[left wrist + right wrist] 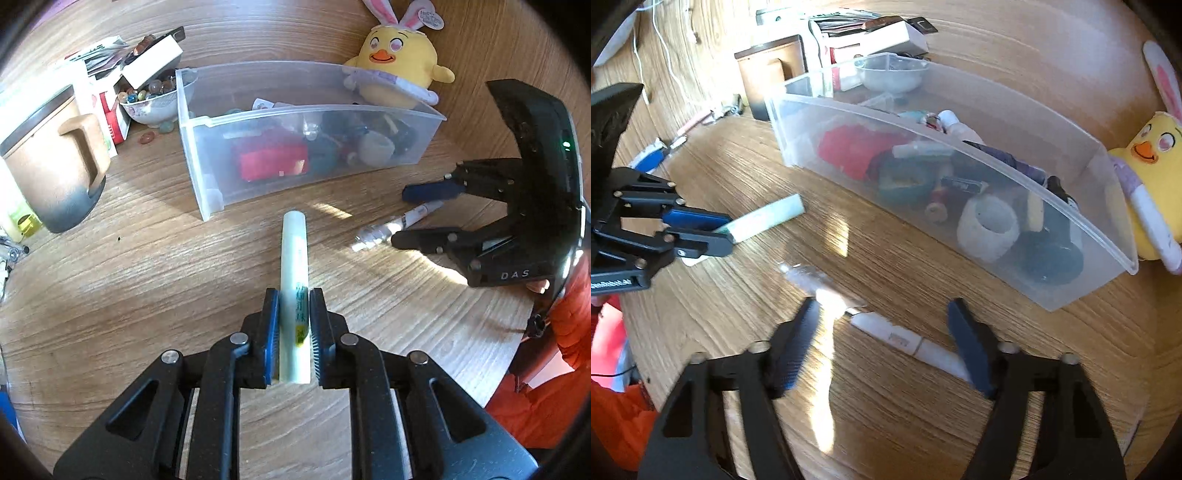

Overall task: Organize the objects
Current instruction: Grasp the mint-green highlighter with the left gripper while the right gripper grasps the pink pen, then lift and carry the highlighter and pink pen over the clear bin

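My left gripper (293,295) is shut on a pale green tube (293,258) and holds it just above the wooden table, pointing at the clear plastic bin (207,122). The tube (768,218) and the left gripper (720,232) also show in the right wrist view. My right gripper (882,314) is open with its jaws on either side of a white pen (905,339) that lies on the table. In the left wrist view the right gripper (406,218) straddles the pen (399,221). The bin (997,118) holds several small items.
A yellow plush chick (399,55) sits behind the bin, also seen in the right wrist view (1148,155). A brown mug (55,158), a bowl of marbles (151,99) and boxes (147,62) stand at the left. The table edge (498,369) curves at the right.
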{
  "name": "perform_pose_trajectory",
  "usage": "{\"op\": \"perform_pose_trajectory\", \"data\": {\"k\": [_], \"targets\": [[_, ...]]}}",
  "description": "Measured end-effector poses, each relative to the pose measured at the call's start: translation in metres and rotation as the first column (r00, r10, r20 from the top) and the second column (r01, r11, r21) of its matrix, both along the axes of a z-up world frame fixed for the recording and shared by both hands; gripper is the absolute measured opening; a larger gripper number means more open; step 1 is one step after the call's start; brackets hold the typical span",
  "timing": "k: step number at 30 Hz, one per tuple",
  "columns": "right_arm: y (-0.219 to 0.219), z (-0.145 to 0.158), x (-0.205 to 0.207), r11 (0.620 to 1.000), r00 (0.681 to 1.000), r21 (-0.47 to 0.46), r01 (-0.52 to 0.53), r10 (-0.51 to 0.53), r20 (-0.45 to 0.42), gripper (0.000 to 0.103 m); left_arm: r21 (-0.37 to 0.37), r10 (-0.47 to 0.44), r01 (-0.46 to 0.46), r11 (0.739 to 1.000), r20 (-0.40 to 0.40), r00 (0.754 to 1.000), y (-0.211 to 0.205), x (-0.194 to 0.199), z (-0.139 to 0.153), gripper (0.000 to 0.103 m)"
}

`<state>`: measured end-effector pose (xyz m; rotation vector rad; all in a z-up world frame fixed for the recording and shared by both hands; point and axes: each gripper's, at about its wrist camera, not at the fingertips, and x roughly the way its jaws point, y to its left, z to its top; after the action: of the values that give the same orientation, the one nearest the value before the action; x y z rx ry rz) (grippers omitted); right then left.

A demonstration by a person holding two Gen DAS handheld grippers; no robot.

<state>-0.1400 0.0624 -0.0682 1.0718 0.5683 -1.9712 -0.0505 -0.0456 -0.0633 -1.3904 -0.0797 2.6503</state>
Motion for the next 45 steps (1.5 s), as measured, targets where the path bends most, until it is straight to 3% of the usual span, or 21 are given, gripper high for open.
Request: {"op": "perform_pose_trajectory", "data": {"k": [2,8,10,15,26,36,45], "targets": [[0.002,0.001,0.002,1.0,1.0,-0.002,0.011,-0.011,-0.002,0.032,-0.005,-0.002,0.002,1.0,-0.003,1.0,0.006,-0.005,0.0,0.024],[0.011,0.004,0.008,0.997,0.997,-0.051,0.051,-0.048,0.067,0.01,-0.076,0.02,-0.022,0.997,-0.035,0.999,0.015,-0.01,-0.001,0.022],[0.014,0.004,0.014,0.997,0.997,-0.057,0.054,-0.05,0.06,0.01,-0.104,0.034,-0.038,0.994,-0.044,0.998,0.017,-0.009,-0.002,0.015],[0.016,0.008,0.032,0.996,0.999,-0.082,0.043,-0.04,0.03,0.01,-0.077,0.06,-0.063,0.995,-0.04,0.997,0.014,-0.004,0.0,0.015],[0.022,0.04,0.047,0.984,0.997,-0.171,0.052,-0.061,-0.048,0.01,-0.017,0.092,-0.095,0.995,-0.146,0.985,0.018,0.009,0.032,0.015],[0.023,0.01,0.046,0.994,0.997,-0.079,0.071,-0.073,-0.024,0.01,0.01,0.097,-0.098,0.995,-0.223,0.97,0.021,0.012,0.06,0.015],[0.009,0.003,0.041,0.998,0.998,-0.028,0.053,-0.054,-0.034,0.011,0.03,0.11,-0.106,0.994,-0.296,0.949,0.021,0.007,0.09,0.015]]}}
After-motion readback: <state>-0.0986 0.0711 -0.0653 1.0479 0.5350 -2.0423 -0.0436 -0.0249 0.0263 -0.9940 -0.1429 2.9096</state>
